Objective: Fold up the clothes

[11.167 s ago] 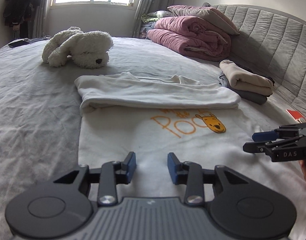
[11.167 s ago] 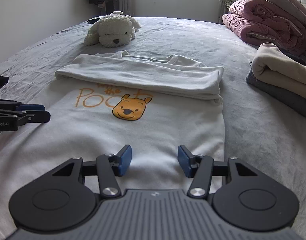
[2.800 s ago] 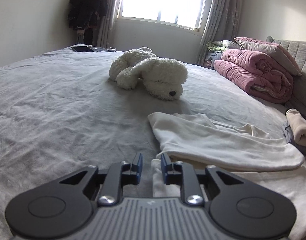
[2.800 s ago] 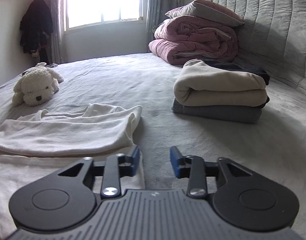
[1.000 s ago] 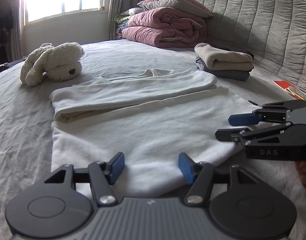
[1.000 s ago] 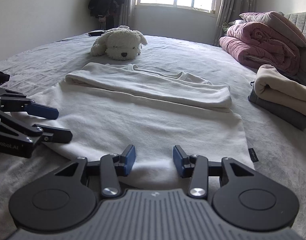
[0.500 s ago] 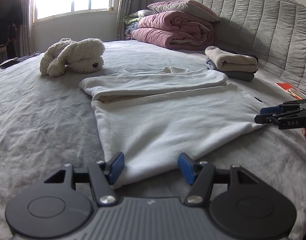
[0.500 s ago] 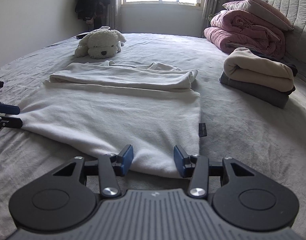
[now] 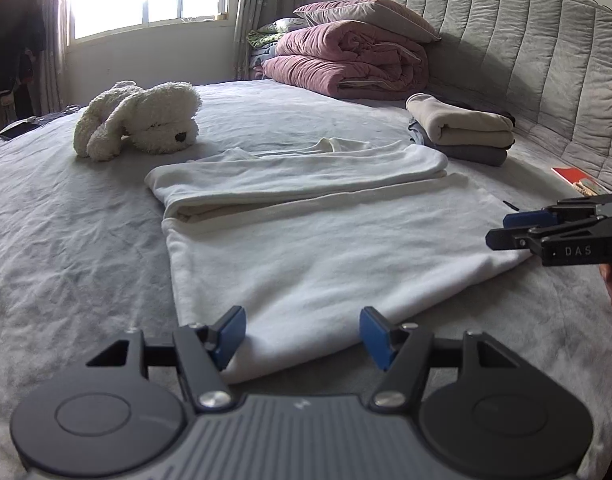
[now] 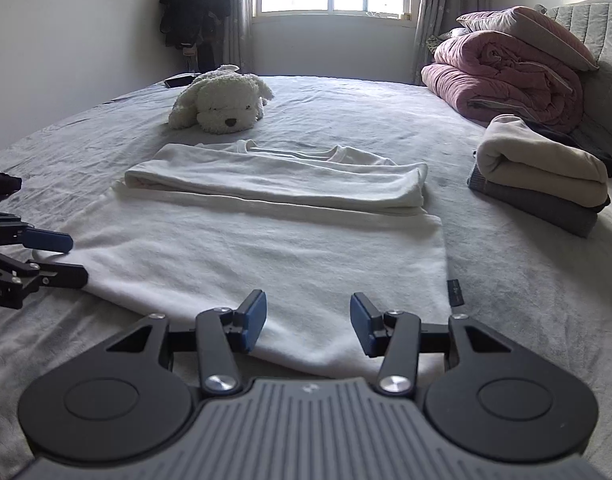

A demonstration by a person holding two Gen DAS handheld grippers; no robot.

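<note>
White sweatshirt [image 9: 306, 256] on bed [image 9: 66, 248]: soft, limp, light. Pinch near-edge corners. Left hand-held gripper [image 9: 302, 334] and right hand-held gripper [image 10: 308, 320] both wide open, empty.

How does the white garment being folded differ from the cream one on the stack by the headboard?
The white garment lies mostly spread flat on the bed, only its far part doubled over; the cream garment is folded into a thick, compact bundle. The white one rests directly on the bed; the cream one sits on a folded grey piece. The white one lies just ahead of both open grippers, left gripper and right gripper; the cream one lies off to the side. Both are pale, soft fabric.
</note>
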